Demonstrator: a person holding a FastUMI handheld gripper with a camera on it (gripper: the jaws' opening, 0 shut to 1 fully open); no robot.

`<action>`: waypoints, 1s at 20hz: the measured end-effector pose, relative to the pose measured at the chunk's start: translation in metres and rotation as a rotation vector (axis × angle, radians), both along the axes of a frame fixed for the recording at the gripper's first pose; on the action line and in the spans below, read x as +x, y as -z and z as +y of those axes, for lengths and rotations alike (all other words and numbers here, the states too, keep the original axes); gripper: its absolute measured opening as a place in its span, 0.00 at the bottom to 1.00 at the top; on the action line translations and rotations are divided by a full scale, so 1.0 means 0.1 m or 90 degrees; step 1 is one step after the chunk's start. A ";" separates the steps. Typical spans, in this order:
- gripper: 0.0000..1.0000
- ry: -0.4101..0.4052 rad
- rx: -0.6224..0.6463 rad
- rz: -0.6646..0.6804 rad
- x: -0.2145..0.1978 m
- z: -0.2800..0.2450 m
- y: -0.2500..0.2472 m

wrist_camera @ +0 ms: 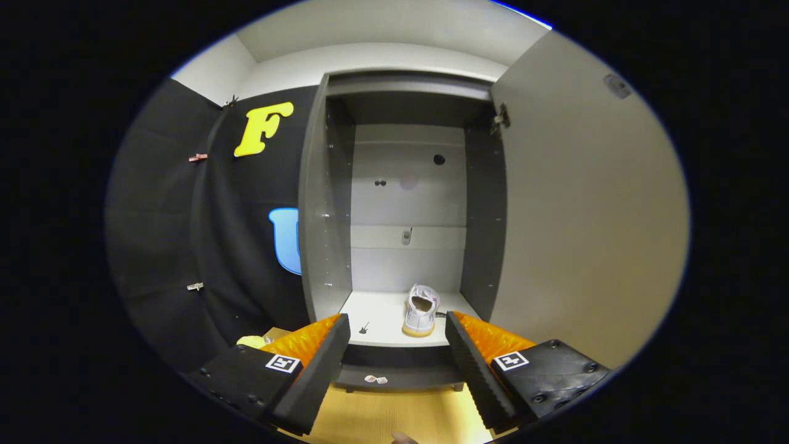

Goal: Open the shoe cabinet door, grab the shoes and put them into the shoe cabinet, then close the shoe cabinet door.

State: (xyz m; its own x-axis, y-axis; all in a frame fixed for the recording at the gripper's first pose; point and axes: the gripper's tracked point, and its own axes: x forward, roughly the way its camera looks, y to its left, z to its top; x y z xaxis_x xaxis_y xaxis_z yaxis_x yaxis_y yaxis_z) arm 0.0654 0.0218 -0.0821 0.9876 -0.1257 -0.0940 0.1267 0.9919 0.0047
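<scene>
The grey shoe cabinet (pixel 320 234) stands straight ahead with its door (pixel 579 209) swung wide open to the right. A white shoe (pixel 421 310) rests upright on the cabinet's white bottom shelf (pixel 382 314), heel towards me. My gripper (pixel 397 330) is open, its two black-padded fingers (pixel 320 364) spread wide in front of the cabinet, with nothing between them. The shoe lies beyond the fingers, closer to the right one.
A small dark bit (pixel 363 328) lies on the shelf left of the shoe. Two small white tags (pixel 375 379) sit on the cabinet's dark base. Wooden floor (pixel 382 413) lies below the fingers. A yellowish object (pixel 251 340) peeks out beside the left finger.
</scene>
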 end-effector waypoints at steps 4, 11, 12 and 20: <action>0.98 0.048 0.026 -0.012 -0.73 -0.24 -0.18; 0.98 0.085 0.022 -0.045 -1.77 -1.18 -0.49; 0.98 0.089 0.020 -0.053 -1.87 -1.36 -0.55; 0.98 0.074 0.041 -0.051 -2.01 -2.35 -0.48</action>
State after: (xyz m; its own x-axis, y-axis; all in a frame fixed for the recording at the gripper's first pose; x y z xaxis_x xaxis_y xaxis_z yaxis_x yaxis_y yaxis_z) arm -0.1353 -0.2136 -0.0346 0.9714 -0.2360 -0.0264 0.2374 0.9679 0.0827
